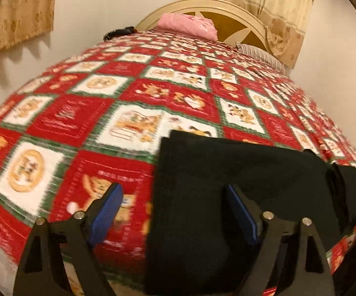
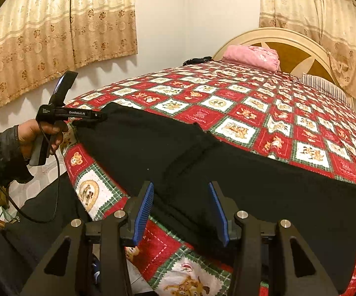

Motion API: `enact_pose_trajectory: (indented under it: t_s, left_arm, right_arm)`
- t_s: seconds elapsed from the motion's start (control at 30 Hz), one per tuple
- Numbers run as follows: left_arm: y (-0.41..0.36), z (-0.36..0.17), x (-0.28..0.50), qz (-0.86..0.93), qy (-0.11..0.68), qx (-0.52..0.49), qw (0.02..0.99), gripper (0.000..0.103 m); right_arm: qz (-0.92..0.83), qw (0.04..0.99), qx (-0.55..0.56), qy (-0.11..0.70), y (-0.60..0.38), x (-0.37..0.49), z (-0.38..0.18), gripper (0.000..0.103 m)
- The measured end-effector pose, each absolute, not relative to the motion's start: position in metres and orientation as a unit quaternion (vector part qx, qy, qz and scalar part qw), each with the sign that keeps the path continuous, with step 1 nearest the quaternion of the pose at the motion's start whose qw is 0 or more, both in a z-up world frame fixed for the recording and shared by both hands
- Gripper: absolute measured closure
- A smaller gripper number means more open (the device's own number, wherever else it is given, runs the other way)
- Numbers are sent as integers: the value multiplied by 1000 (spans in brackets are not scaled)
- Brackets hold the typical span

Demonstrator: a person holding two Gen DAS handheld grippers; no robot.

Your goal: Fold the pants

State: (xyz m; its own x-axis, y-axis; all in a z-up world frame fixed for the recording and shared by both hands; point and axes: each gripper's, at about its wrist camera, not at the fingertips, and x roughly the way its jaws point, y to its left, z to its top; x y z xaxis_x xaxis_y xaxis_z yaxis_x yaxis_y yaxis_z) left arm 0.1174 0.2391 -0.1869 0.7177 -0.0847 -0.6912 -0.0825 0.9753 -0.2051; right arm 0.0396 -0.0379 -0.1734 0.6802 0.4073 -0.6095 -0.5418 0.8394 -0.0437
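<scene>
The black pants [image 2: 239, 172] lie flat on the bed, on a red, white and green quilt [image 2: 264, 113] with little bear pictures, close to the near edge. In the right wrist view they stretch from far left to far right across the front of the bed. The right tool [image 2: 181, 212] hangs just above the pants with its two blue fingers [image 2: 143, 212] spread wide, and it holds nothing. The left tool [image 1: 175, 212] is also spread wide and holds nothing; one blue finger is over the quilt and the other is over the pants [image 1: 239, 185]. In the right wrist view a hand [image 2: 42, 133] in a dark sleeve holds the left tool at the left end of the pants, just beside the cloth. A pink pillow [image 2: 252, 56] sits far back by the round headboard [image 2: 296, 46]. Yellow curtains [image 2: 64, 32] hang on the wall
</scene>
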Motion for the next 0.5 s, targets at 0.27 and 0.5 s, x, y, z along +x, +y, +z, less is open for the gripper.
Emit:
enact_pose_trajectory:
  t_s: [0.27,0.5]
  left_arm:
    - [222,-182,116,-4,386,-91,918,47]
    - [232,-187,121,-27,395,-122,910,46]
  right_arm:
    - [252,914,-103,301,-43,39,-173,55]
    - [251,916,-105,296,-45,37,-170,55]
